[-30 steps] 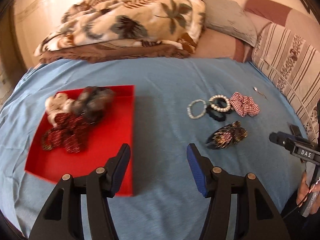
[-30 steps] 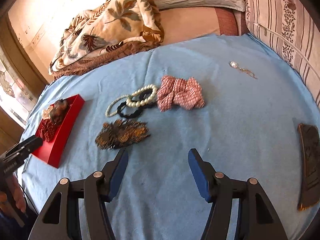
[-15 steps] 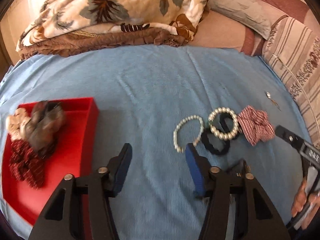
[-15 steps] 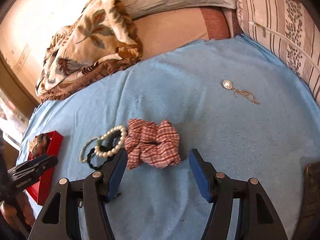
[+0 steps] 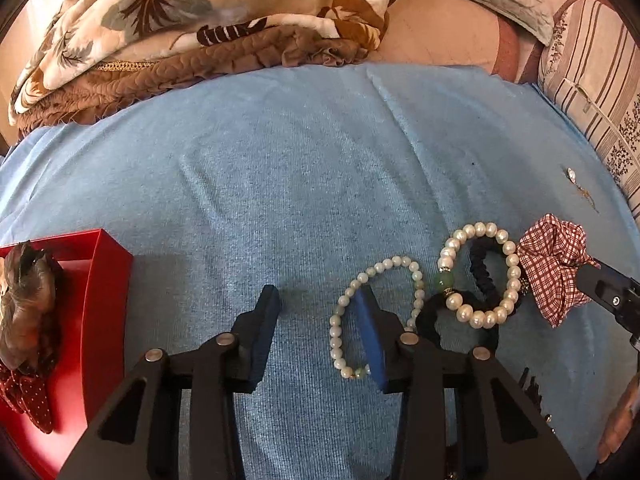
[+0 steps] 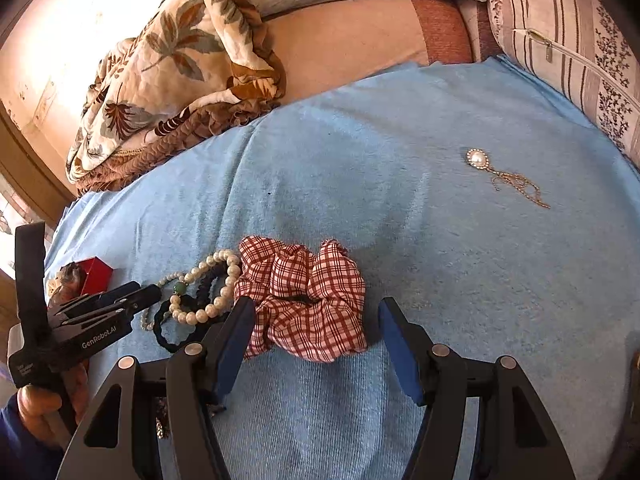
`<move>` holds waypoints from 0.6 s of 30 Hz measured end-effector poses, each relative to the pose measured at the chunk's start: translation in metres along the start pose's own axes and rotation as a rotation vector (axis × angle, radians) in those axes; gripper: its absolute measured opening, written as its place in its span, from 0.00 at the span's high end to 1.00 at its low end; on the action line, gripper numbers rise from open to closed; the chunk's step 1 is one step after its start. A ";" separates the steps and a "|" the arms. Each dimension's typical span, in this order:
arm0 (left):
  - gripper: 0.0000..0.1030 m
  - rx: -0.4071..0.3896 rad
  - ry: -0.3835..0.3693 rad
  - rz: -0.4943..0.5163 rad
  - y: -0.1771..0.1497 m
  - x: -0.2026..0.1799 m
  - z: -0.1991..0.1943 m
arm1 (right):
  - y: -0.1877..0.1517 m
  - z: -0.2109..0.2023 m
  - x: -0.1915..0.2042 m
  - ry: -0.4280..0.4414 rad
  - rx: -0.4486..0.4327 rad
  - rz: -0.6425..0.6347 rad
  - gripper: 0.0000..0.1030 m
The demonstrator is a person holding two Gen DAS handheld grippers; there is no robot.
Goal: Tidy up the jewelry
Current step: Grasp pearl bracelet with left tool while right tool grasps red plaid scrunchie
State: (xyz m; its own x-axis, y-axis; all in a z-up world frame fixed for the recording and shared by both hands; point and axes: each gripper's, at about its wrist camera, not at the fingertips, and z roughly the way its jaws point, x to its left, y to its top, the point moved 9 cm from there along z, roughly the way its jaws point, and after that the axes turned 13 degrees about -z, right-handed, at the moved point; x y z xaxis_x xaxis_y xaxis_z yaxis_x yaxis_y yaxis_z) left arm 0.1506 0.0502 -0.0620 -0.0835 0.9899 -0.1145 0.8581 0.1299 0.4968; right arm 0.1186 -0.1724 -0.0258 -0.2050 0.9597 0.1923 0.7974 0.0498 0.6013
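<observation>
A: Item one, small pearl bracelet point(image 5: 376, 312): we log off-white beads in a loop, flat on the blue bedspread point(image 5: 304, 184), beside the larger pearl bracelet point(image 5: 478, 276).

B: We note the left gripper point(image 5: 318, 304) spread wide, its right finger point(image 5: 370, 332) inside that loop. The right gripper point(image 6: 316, 320), likewise parted, flanks the red checked scrunchie point(image 6: 304, 300).

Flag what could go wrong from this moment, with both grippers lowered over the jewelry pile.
1. The open left gripper has one finger inside the small white pearl bracelet, which lies against the black elastic hair tie; closing may drag both.
2. The open right gripper straddles the red checked fabric scrunchie, which touches the large pearl bracelet with a green bead; lifting could snag it.
</observation>
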 end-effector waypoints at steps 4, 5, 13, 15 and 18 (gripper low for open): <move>0.62 -0.016 0.015 -0.011 -0.001 -0.001 -0.001 | -0.001 0.007 0.002 0.013 0.008 -0.001 0.34; 0.62 -0.017 0.018 -0.014 -0.002 -0.001 -0.003 | -0.001 0.008 0.003 0.014 0.012 -0.001 0.34; 0.95 0.014 0.003 -0.008 -0.009 -0.007 -0.008 | -0.002 0.005 0.008 0.016 0.009 -0.008 0.83; 0.95 0.019 -0.018 -0.028 -0.010 -0.006 -0.012 | 0.001 -0.003 0.010 0.015 -0.015 -0.009 0.83; 0.95 0.008 -0.041 -0.049 -0.009 -0.004 -0.024 | 0.007 -0.015 0.013 0.015 -0.052 -0.010 0.84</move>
State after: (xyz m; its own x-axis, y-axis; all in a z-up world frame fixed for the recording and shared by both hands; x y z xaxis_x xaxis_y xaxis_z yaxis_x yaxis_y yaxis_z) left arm 0.1315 0.0467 -0.0454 -0.1050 0.9792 -0.1738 0.8576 0.1777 0.4827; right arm 0.1125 -0.1636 -0.0077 -0.2218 0.9550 0.1970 0.7650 0.0451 0.6424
